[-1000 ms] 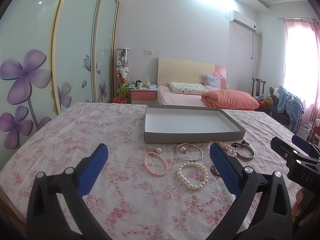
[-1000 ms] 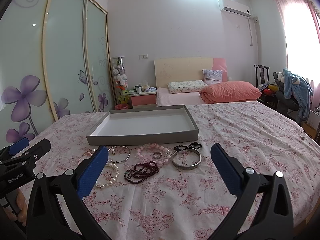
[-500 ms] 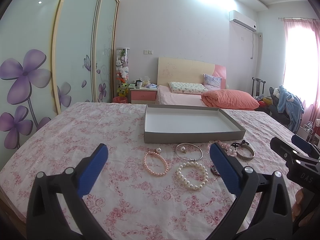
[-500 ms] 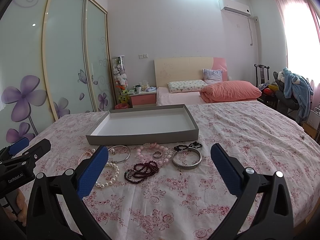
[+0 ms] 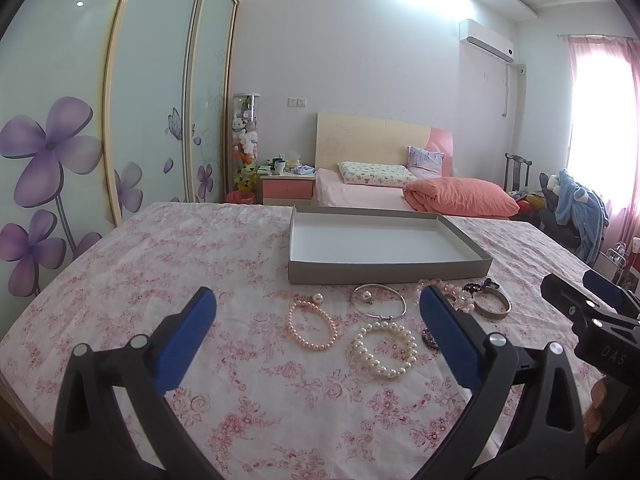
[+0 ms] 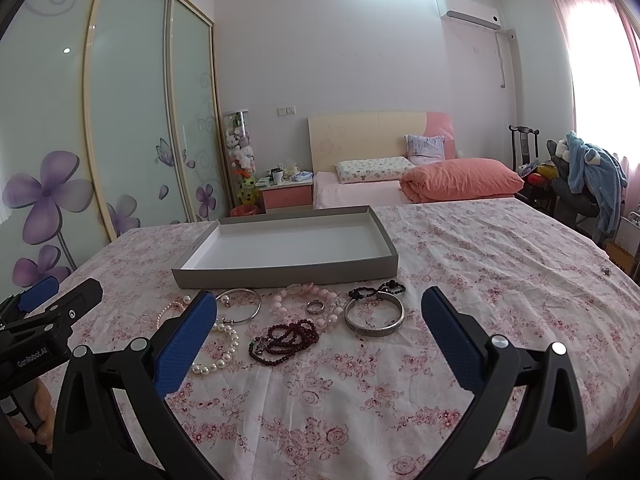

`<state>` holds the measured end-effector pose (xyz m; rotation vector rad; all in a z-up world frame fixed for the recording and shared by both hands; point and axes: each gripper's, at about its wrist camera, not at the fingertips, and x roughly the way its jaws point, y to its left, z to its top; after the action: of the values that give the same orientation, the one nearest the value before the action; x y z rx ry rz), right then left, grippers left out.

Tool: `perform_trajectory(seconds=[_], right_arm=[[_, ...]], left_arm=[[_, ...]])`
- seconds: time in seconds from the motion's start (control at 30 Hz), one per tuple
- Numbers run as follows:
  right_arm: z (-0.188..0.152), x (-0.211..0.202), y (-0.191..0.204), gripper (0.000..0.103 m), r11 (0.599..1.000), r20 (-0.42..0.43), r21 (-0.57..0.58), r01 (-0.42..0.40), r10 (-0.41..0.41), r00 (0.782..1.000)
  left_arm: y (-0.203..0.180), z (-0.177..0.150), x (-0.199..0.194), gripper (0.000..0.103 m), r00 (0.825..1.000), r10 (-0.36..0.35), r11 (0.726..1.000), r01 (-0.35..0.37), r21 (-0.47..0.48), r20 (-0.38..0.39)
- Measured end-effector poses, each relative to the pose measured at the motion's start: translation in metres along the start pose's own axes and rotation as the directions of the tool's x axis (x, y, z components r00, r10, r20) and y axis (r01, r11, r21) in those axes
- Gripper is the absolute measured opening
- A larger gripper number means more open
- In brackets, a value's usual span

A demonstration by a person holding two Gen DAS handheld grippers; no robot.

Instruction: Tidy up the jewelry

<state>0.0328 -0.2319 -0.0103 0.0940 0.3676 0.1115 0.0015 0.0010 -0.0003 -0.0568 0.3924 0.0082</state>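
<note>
A shallow grey tray (image 5: pixel 384 272) (image 6: pixel 288 274) with a white inside lies on the floral cloth. In front of it lie a pink pearl bracelet (image 5: pixel 313 326), a white pearl bracelet (image 5: pixel 385 350) (image 6: pixel 224 354), a thin silver bangle (image 5: pixel 378 305) (image 6: pixel 244 306), a wide silver bangle (image 6: pixel 374 316) (image 5: pixel 491 308), a dark red bead string (image 6: pixel 286 338), pink beads (image 6: pixel 304 300), a ring (image 6: pixel 315 306) and black beads (image 6: pixel 376 290). My left gripper (image 5: pixel 316 340) is open and empty, near the pearl bracelets. My right gripper (image 6: pixel 320 338) is open and empty, near the dark red beads.
The table (image 6: pixel 500 280) is covered in a pink floral cloth. A bed with an orange duvet (image 6: pixel 460 178), a nightstand (image 5: pixel 286 190) and a sliding wardrobe (image 5: pixel 100 120) stand behind. A chair with clothes (image 6: pixel 588 184) stands at the right.
</note>
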Motion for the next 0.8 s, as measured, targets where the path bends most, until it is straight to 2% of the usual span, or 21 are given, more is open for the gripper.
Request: perform_trajectory(seconds=[0.2, 0.3, 0.37, 0.47, 0.6, 0.7, 0.8], right_arm=[[-0.006, 0.007, 0.0, 0.101, 1.0, -0.014, -0.001, 0.003, -0.003, 1.0], [-0.007, 0.017, -0.005, 0.101, 1.0, -0.061, 0.009, 0.006, -0.006, 0.998], [-0.008, 0.026, -0.011, 0.101, 0.999, -0.11, 0.031, 0.011, -0.007, 0.994], [-0.008, 0.047, -0.024, 0.101, 0.997, -0.214, 0.07, 0.031, -0.015, 0.977], [-0.006, 0.072, -0.038, 0.101, 0.995, -0.314, 0.086, 0.047, -0.017, 0.949], [-0.005, 0.091, -0.044, 0.1, 0.995, -0.373, 0.075, 0.059, -0.027, 0.927], [-0.007, 0.108, -0.049, 0.094, 0.996, -0.426, 0.057, 0.067, -0.037, 0.904]], left_arm=[[0.002, -0.004, 0.001, 0.099, 1.0, 0.002, 1.0, -0.002, -0.001, -0.005], [0.006, -0.007, 0.009, 0.099, 0.999, 0.02, 1.0, -0.02, 0.0, -0.042], [0.008, -0.015, 0.025, 0.099, 0.992, 0.043, 0.999, -0.042, 0.006, -0.115], [0.017, -0.023, 0.045, 0.099, 0.976, 0.04, 0.999, -0.042, -0.005, -0.215], [0.027, -0.024, 0.069, 0.099, 0.942, 0.017, 0.999, -0.032, -0.038, -0.336], [0.033, -0.023, 0.082, 0.099, 0.92, -0.001, 0.998, -0.021, -0.053, -0.393], [0.036, -0.022, 0.096, 0.099, 0.895, -0.011, 0.999, -0.013, -0.051, -0.446]])
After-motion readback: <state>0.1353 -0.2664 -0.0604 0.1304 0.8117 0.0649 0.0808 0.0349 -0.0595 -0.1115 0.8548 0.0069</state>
